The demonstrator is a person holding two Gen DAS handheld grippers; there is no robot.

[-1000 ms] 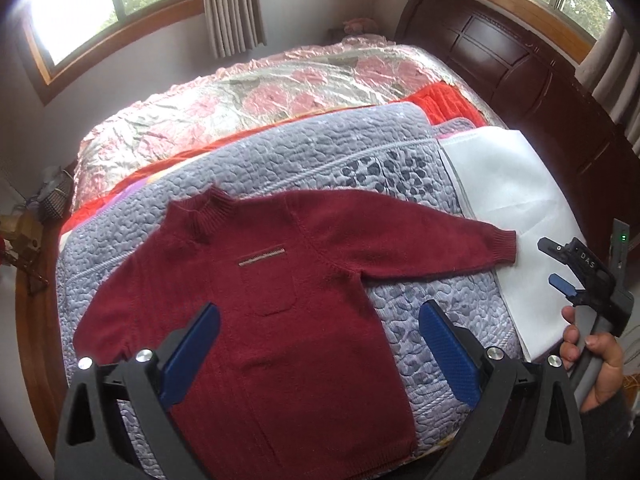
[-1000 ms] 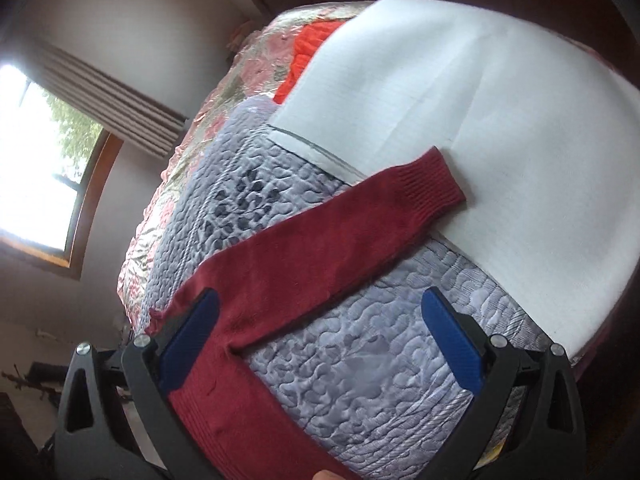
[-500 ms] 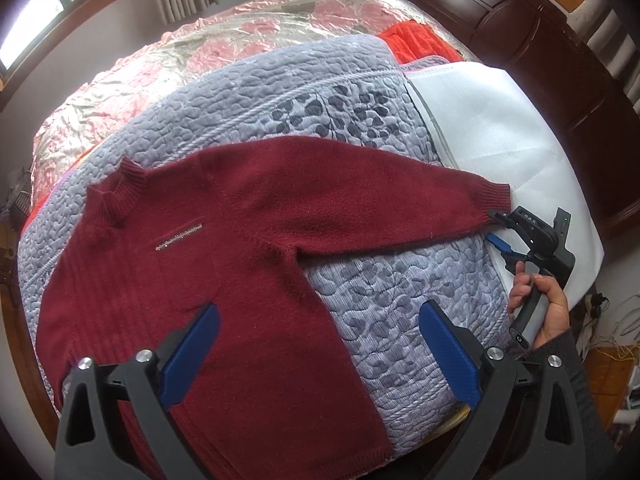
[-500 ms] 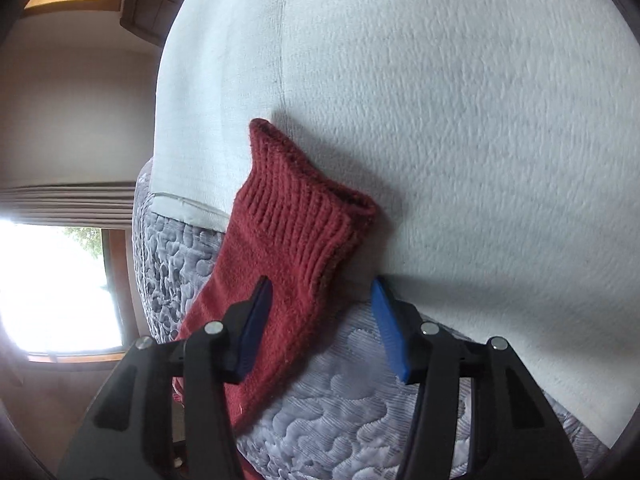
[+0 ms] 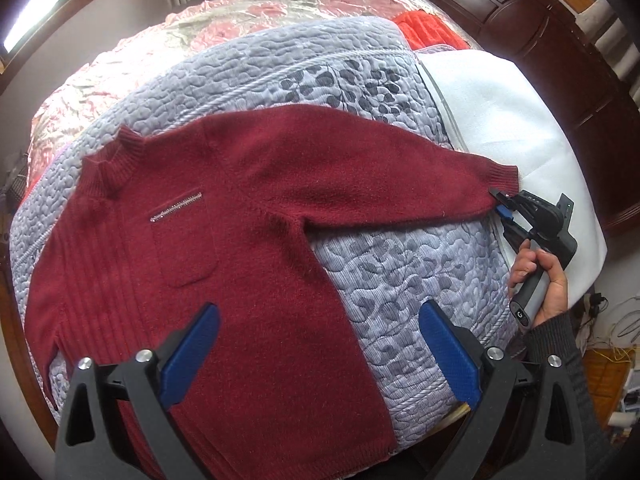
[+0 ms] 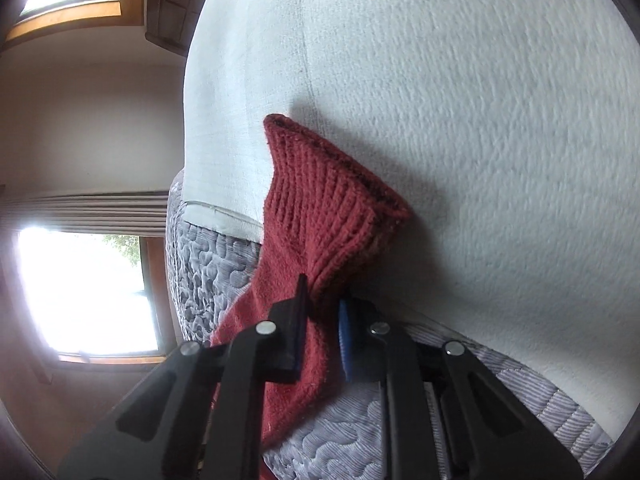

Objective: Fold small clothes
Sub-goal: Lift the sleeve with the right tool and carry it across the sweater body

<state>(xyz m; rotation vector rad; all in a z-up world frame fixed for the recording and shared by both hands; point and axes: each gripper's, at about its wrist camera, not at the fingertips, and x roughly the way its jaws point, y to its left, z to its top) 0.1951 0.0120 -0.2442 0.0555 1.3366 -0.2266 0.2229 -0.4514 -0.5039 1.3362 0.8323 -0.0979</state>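
A dark red knit sweater (image 5: 240, 216) lies flat, front up, on a grey quilted blanket (image 5: 400, 272), its right sleeve stretched toward the white sheet. My left gripper (image 5: 316, 354) hovers open above the sweater's lower body, nothing between its blue pads. My right gripper (image 5: 502, 202), held by a hand (image 5: 540, 276), is shut on the sleeve just behind the ribbed cuff (image 5: 502, 174). In the right wrist view the cuff (image 6: 332, 200) stands up past the right gripper (image 6: 322, 320), the fabric pinched between its jaws.
A white sheet (image 5: 512, 128) covers the bed's right side, beside a dark wooden headboard (image 5: 540, 28). A pink floral cover (image 5: 200, 28) and an orange-red cloth (image 5: 428, 28) lie at the far side. The bed's edge runs close under my left gripper.
My right gripper closed on the sleeve behind the cuff; it stood open around it half a second ago. The left gripper moved nearer and to the right over the sweater.
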